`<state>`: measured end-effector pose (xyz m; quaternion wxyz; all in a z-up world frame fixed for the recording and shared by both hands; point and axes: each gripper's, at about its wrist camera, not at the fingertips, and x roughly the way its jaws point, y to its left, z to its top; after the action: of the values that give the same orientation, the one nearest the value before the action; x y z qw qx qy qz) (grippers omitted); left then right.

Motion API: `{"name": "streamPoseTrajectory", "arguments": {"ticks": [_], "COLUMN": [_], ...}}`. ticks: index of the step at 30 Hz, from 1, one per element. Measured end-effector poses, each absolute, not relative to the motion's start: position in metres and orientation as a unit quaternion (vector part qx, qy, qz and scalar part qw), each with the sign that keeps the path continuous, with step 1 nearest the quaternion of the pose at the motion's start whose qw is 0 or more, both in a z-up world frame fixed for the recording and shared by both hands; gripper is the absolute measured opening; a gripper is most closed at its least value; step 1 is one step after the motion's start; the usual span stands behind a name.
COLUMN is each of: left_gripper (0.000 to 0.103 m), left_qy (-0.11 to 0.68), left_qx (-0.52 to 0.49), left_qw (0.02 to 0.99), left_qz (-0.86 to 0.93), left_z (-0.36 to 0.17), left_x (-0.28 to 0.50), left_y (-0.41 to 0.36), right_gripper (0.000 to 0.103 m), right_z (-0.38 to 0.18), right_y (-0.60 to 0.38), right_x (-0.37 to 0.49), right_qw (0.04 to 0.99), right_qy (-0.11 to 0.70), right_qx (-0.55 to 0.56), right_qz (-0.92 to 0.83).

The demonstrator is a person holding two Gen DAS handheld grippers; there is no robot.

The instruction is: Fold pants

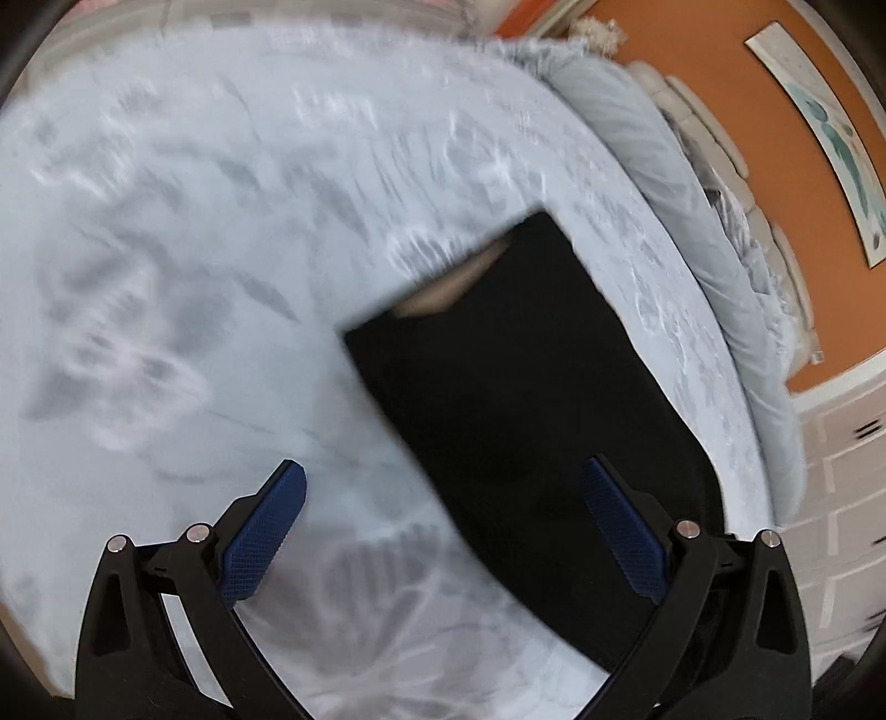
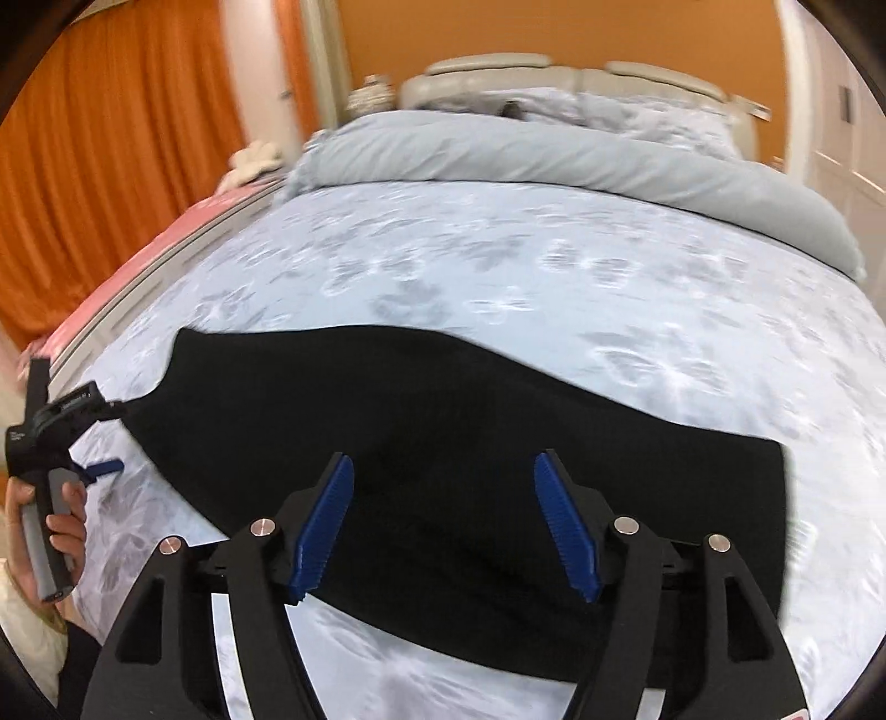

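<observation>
- Orange walls (image 2: 554,27) and an orange curtain (image 2: 111,166) close in a bedroom; most of both views is a pale blue bedspread (image 2: 498,266) printed with grey and white leaf shapes, with a rolled grey-blue duvet (image 2: 554,155) at the head of the bed.
- At the far left of the right wrist view, a person's hand (image 2: 63,526) grips the handle of the left gripper (image 2: 102,468), which sits just beside the left end of the pants; only one blue finger shows there.
- From its own camera the left gripper (image 1: 443,526) stands wide, nothing between its blue pads (image 1: 266,531) (the picture is smeared by motion).
- Black pants (image 1: 526,415) lie flat on the bedspread, folded into a long band; in the left wrist view they run from the middle down under the right-hand finger, with a tan strip at the far, open end.
- In the right wrist view the pants (image 2: 443,443) stretch across the bed from left to right.
- Over their middle hangs the right gripper (image 2: 443,526), its jaws apart and the pads clear of the cloth.
- White lettering on the left gripper's black body is too small to read.
- A framed picture (image 1: 819,138) hangs on the orange wall, blurred.
</observation>
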<state>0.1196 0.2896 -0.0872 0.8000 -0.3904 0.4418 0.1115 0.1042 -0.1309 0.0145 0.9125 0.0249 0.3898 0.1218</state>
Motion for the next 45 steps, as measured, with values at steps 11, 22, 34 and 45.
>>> {"name": "streamPoseTrajectory", "arguments": {"ticks": [11,22,34,45], "left_gripper": [0.011,0.012,0.098,0.098], "left_qy": [0.363,0.357,0.302,0.292], "left_qx": [-0.302,-0.099,0.066,-0.075], "left_qw": [0.877,0.922,0.942,0.951], "left_qz": [0.088,-0.110,-0.131,0.069], "left_z": [-0.011,0.018,-0.007,0.031], "left_x": [0.129,0.118,0.035,0.066], "left_y": [0.210,-0.037,-0.106,0.086], "right_gripper": [0.067,0.067,0.078,0.086], "right_z": [0.017,0.007,0.011,-0.007], "right_y": [-0.280,-0.347,-0.285,-0.098], "right_x": [0.073,0.053,0.086,0.095], "right_qw": [0.917,0.910,0.895,0.903], "right_qy": [0.383,0.390,0.404,0.376], "right_qx": [0.113,0.133,0.177,-0.144], "right_qz": [-0.002,-0.043,0.074,0.153]}}
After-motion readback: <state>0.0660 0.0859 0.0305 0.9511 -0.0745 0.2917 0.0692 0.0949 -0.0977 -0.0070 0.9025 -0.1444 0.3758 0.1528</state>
